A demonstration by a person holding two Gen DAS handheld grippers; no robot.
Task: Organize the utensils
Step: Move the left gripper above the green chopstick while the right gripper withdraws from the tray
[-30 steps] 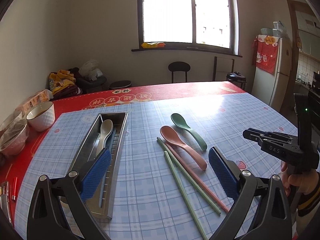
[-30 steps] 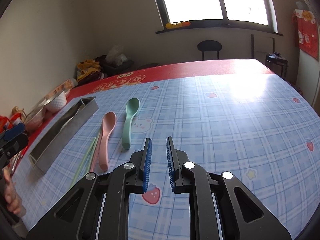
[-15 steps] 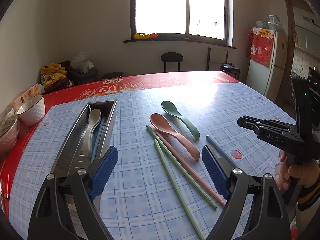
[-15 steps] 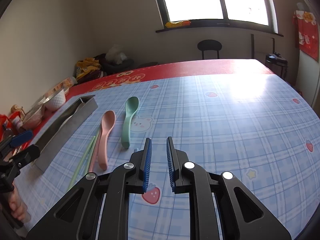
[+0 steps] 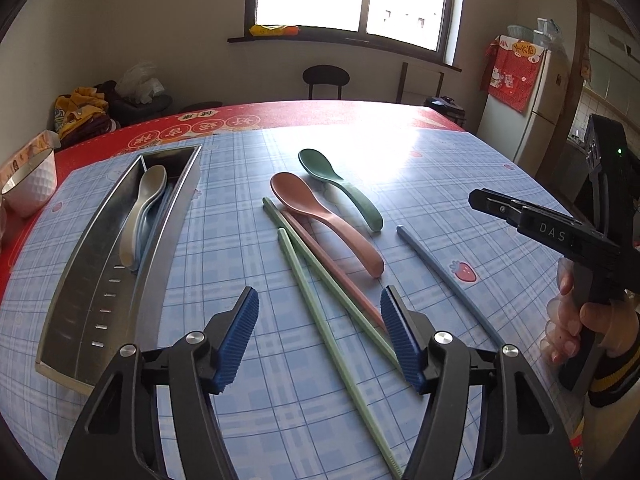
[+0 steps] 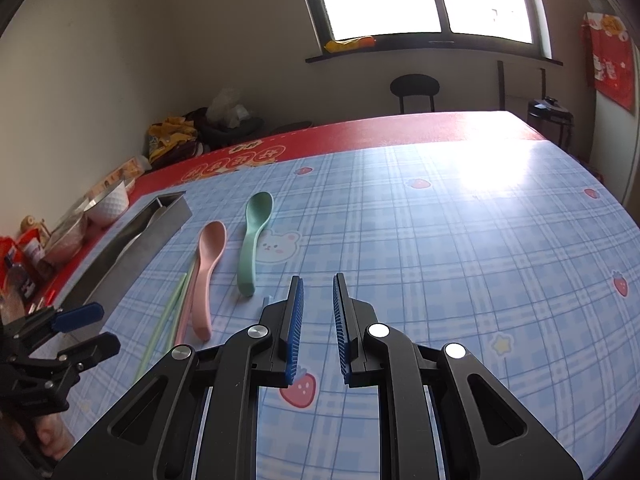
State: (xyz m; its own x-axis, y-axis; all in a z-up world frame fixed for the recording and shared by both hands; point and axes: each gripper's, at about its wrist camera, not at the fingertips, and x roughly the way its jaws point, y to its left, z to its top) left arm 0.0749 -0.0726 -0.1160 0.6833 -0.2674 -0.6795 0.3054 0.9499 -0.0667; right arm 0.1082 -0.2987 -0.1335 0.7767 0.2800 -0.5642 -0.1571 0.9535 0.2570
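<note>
A long metal tray (image 5: 80,280) lies on the left of the blue checked tablecloth and holds a grey spoon (image 5: 142,216) and blue utensils. Loose to its right lie a pink spoon (image 5: 324,220), a green spoon (image 5: 344,188), two green chopsticks (image 5: 332,336), a pink chopstick (image 5: 332,272) and a blue chopstick (image 5: 448,284). My left gripper (image 5: 320,340) is open and empty, hovering over the near ends of the chopsticks. My right gripper (image 6: 318,328) has its jaws a narrow gap apart, empty, low over the table right of the green spoon (image 6: 252,240).
A white bowl (image 5: 30,184) and metal bowls (image 6: 68,232) stand at the table's left edge with packets. The red table border (image 5: 320,120) runs along the far side. A stool, a window and a fridge (image 5: 524,100) are beyond the table.
My left gripper has moved right, from over the tray to over the chopsticks, and its jaws have narrowed a little. A blue chopstick has come into view. My right gripper has stayed still.
</note>
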